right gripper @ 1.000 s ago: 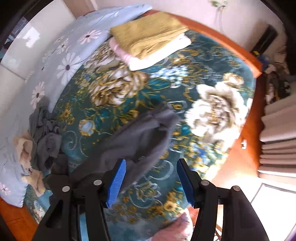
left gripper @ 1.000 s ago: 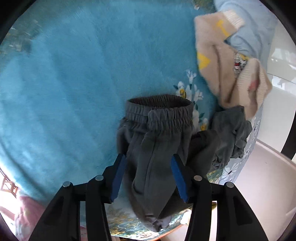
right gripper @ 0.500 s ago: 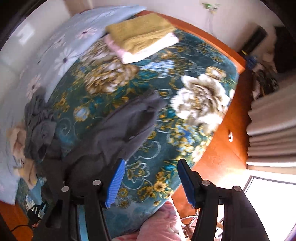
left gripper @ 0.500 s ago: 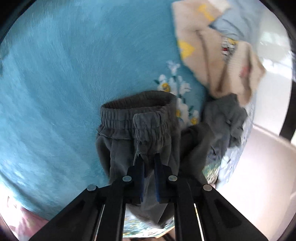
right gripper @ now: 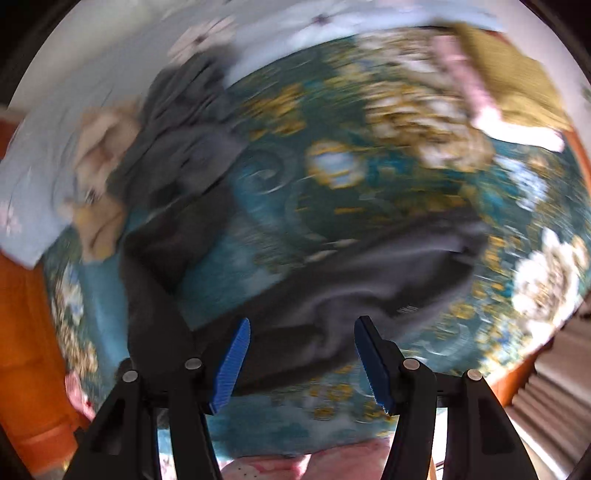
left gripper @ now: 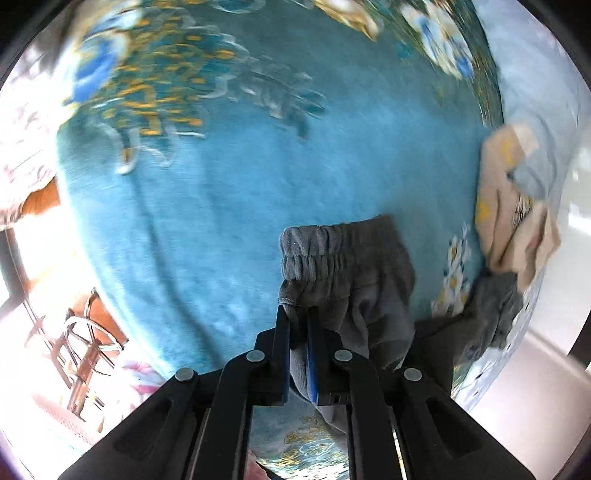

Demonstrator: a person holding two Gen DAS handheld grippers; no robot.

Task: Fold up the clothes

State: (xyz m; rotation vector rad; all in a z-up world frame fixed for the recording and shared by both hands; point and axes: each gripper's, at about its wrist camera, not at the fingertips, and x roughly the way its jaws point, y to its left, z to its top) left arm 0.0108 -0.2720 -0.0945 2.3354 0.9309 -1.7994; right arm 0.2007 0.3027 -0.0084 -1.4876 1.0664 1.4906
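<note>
The grey trousers (left gripper: 347, 280) lie on the bed's blue floral blanket (left gripper: 221, 206), their gathered elastic waistband nearest the left tool (left gripper: 298, 325). That tool is pressed together, pinching a fold of the soft, fleecy cloth just below the waistband, most likely to lift that end clear so the garment can be straightened for folding. The legs trail away toward the right tool (right gripper: 301, 354), whose blue ribbed pads stand spread above the dark cloth, gripping nothing; it looks ready to take the other end so the trousers hang between both hands. The blanket is plush and short-piled, with gold and white flowers. Beside the trousers sits a crumpled heap: a beige knit jumper (left gripper: 517, 214) and another grey garment (left gripper: 495, 310). Farther off, blurred, a folded stack (right gripper: 509, 85) of olive and pink pieces rests near the pale pillow (right gripper: 258, 33)
</note>
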